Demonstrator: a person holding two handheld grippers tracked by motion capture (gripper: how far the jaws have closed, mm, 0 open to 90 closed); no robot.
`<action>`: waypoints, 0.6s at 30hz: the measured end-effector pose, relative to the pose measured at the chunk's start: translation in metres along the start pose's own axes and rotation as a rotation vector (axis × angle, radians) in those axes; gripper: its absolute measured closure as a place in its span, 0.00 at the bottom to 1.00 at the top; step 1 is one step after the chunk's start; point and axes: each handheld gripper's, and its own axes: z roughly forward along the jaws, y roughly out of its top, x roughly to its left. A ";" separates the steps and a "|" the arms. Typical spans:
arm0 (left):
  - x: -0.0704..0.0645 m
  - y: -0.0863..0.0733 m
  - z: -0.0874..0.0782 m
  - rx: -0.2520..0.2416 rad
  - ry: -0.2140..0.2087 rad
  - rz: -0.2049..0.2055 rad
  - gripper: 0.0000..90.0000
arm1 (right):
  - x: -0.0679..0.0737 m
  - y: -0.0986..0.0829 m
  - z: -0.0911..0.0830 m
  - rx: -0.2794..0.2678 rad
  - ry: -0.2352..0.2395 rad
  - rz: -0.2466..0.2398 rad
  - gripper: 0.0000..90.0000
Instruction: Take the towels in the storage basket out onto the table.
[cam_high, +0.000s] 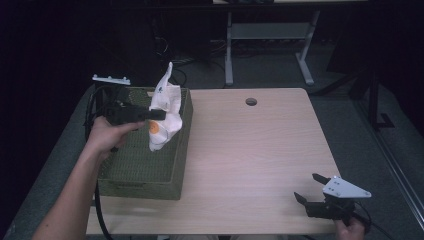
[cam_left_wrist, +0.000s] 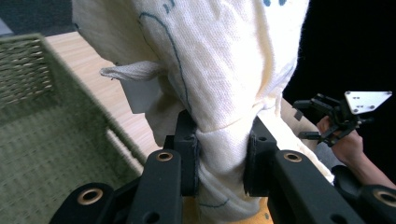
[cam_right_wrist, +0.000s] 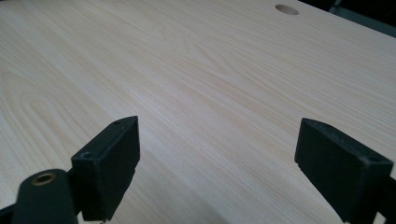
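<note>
Left gripper (cam_high: 159, 114) pinches white cloth (cam_high: 165, 107) above green woven basket (cam_high: 145, 165); cloth hangs with long axis vertical, tip up. Right gripper (cam_high: 311, 188), jaws wide apart and empty, sits well apart over table (cam_high: 250, 150).

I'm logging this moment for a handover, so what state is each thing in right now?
left gripper: shut on the white cloth, held above the basket.
white cloth: bunched, hanging from the jaws, lifted over the basket.
green woven basket: open-topped, standing on the table's left side.
right gripper: open, holding nothing, low over the table.
table: bare wood except for the basket, with a round hole near the far edge.
</note>
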 end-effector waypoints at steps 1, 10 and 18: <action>0.000 0.000 0.000 0.000 0.000 0.000 0.80 | 0.000 0.000 0.000 0.000 0.000 0.000 0.15; -0.016 0.011 0.023 0.034 -0.029 0.046 0.80 | 0.000 0.001 0.000 -0.009 0.005 -0.006 0.15; -0.027 0.016 0.042 0.058 -0.048 0.071 0.80 | 0.000 0.002 0.000 -0.018 0.010 -0.015 0.15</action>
